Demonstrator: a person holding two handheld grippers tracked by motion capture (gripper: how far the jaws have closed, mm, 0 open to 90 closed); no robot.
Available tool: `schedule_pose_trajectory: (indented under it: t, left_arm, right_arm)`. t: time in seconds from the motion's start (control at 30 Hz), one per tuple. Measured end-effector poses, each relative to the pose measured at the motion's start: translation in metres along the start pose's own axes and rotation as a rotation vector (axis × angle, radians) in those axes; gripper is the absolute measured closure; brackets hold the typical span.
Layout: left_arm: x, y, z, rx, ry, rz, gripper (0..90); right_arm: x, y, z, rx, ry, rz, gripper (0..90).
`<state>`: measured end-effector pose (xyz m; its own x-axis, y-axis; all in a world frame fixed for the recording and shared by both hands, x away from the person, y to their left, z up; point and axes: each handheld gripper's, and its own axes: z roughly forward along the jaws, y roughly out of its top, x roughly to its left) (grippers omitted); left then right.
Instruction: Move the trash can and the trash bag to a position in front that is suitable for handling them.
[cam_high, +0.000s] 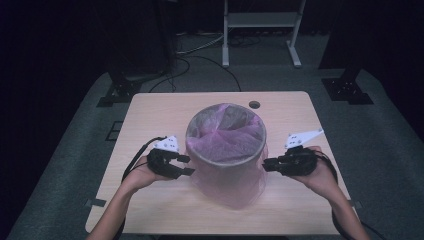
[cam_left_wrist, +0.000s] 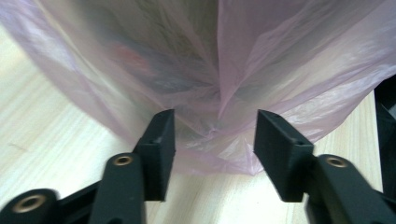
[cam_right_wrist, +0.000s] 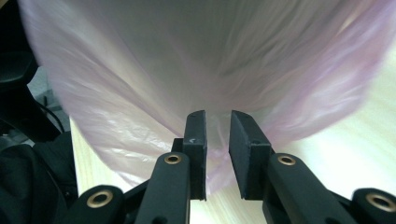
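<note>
A round mesh bin (cam_high: 194, 131) stands at the middle of the table, lined with a thin pink plastic bag (cam_high: 235, 185) that hangs over the rim and down its outside. My left gripper (cam_high: 186, 165) sits against the bin's left side, open. In the left gripper view its jaws (cam_left_wrist: 215, 133) stand wide apart around a hanging fold of the bag (cam_left_wrist: 261, 60), without touching it. My right gripper (cam_high: 266, 165) is at the bin's right side. In the right gripper view its jaws (cam_right_wrist: 218, 126) leave a narrow gap, with a little bag film (cam_right_wrist: 210, 56) showing between them.
The light wooden table (cam_high: 160, 107) has a round cable hole (cam_high: 254, 105) behind the bin. Beyond it lie a grey floor mat, black stand feet (cam_high: 116, 92), cables and a white frame (cam_high: 260, 30). Bare tabletop lies in front of and beside the bin.
</note>
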<state>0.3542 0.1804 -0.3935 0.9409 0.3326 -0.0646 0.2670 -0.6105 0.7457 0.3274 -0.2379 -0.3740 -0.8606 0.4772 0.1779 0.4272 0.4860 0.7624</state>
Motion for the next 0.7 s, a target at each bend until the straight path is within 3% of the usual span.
schedule_pose_trajectory:
  t: [0.07,0.2,0.27,0.3,0.4,0.57,0.7]
  left_arm:
    - [-0.002,0.0,-0.005,-0.014,0.014,-0.015,37.4]
    - [-0.009,-0.001,-0.013,-0.023,0.023,-0.016,31.4]
    - [-0.011,-0.002,-0.014,-0.024,0.028,-0.016,30.0]
    - [-0.012,-0.002,-0.016,-0.031,0.03,-0.019,28.9]
    - [-0.014,-0.003,-0.019,-0.037,0.033,-0.023,26.4]
    - [-0.017,-0.007,-0.024,-0.078,0.046,-0.038,22.0]
    - [-0.022,-0.009,-0.025,-0.115,0.049,-0.032,20.0]
  right_arm:
    - [0.004,0.009,-0.014,-0.006,-0.004,-0.016,76.3]
    - [0.017,0.043,-0.046,-0.057,-0.004,-0.066,78.8]
    - [0.02,0.052,-0.049,-0.063,-0.004,-0.078,79.2]
    - [0.027,0.073,-0.048,-0.057,-0.008,-0.112,79.2]
    - [0.032,0.095,-0.037,-0.032,-0.008,-0.14,79.2]
    - [0.028,0.138,0.006,0.055,0.002,-0.182,79.7]
    - [0.023,0.159,0.048,0.193,-0.024,-0.201,81.2]
